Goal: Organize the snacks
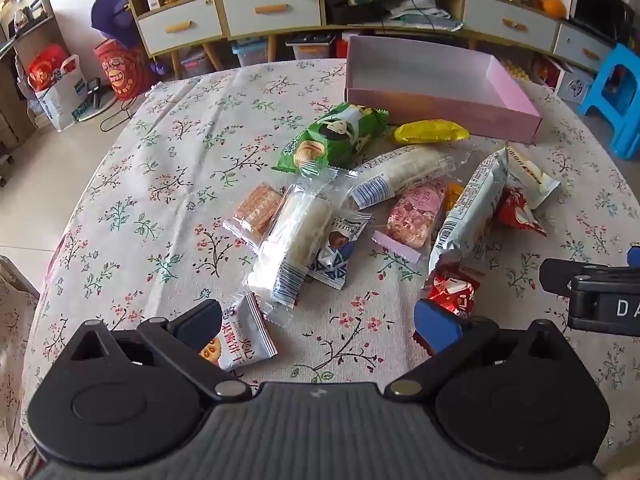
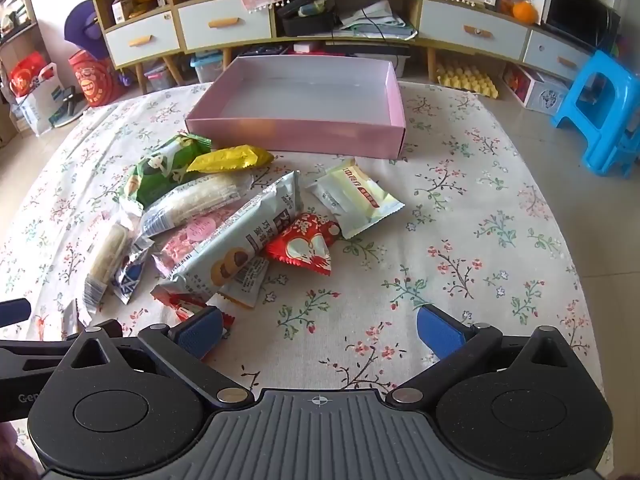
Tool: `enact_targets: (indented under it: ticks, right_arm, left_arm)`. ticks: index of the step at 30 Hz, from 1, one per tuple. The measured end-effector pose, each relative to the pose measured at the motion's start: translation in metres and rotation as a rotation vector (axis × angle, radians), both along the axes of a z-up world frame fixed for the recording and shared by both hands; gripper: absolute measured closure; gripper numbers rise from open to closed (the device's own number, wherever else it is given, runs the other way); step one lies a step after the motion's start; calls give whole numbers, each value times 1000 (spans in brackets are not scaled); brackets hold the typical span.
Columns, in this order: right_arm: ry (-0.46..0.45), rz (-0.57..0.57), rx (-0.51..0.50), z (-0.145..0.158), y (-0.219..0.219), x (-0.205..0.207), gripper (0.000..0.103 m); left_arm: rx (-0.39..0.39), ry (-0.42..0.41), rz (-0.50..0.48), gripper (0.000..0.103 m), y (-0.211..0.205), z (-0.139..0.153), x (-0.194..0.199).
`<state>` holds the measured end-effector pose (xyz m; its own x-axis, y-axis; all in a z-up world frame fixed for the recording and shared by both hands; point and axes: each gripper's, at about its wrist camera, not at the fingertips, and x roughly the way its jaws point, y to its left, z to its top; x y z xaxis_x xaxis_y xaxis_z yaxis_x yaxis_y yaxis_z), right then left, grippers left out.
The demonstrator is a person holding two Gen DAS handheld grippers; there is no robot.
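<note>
Both claws [image 1: 318, 326] [image 2: 318, 330] spread wide, empty; crinkly mixed snack packets [image 2: 236, 236] heaped before pink box [image 2: 296, 130].

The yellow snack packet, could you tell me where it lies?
In both views the yellow packet lies just before the pink box, beside the green packet.

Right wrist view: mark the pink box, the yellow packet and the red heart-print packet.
pink box [image 2: 296, 136], right wrist view, on its near outer wall.
yellow packet [image 2: 230, 159], right wrist view, on the wrapper's middle.
red heart-print packet [image 2: 304, 246], right wrist view, on the printed front face.
</note>
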<state>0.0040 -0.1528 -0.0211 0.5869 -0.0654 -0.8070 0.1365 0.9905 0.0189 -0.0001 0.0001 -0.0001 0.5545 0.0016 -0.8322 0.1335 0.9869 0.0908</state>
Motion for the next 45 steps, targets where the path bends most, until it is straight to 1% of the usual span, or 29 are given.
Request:
enact_targets:
  ticks: [4, 5, 10, 11, 35, 40, 45]
  right_arm:
    - [2, -2, -5, 0, 0, 0, 0]
    - [2, -2, -5, -1, 0, 0, 0]
    - [3, 0, -13, -1, 1, 0, 0]
    - [3, -1, -14, -1, 1, 0, 0]
    - [4, -12, -23, -3, 1, 1, 0]
    - [0, -10, -29, -3, 1, 0, 0]
    - [1, -10, -33, -3, 1, 0, 0]
  left_arm:
    - [0, 0, 5, 0, 1, -1, 0]
    - [1, -1, 5, 0, 0, 4, 0]
    - [2, -3, 5, 0, -2, 8, 3]
    - [1, 1, 6, 0, 1, 2, 1]
    - [3, 3, 5, 0, 2, 2, 0]
    - [19, 15, 6, 0, 6, 1, 4]
    - [2, -1, 6, 0, 6, 3, 4]
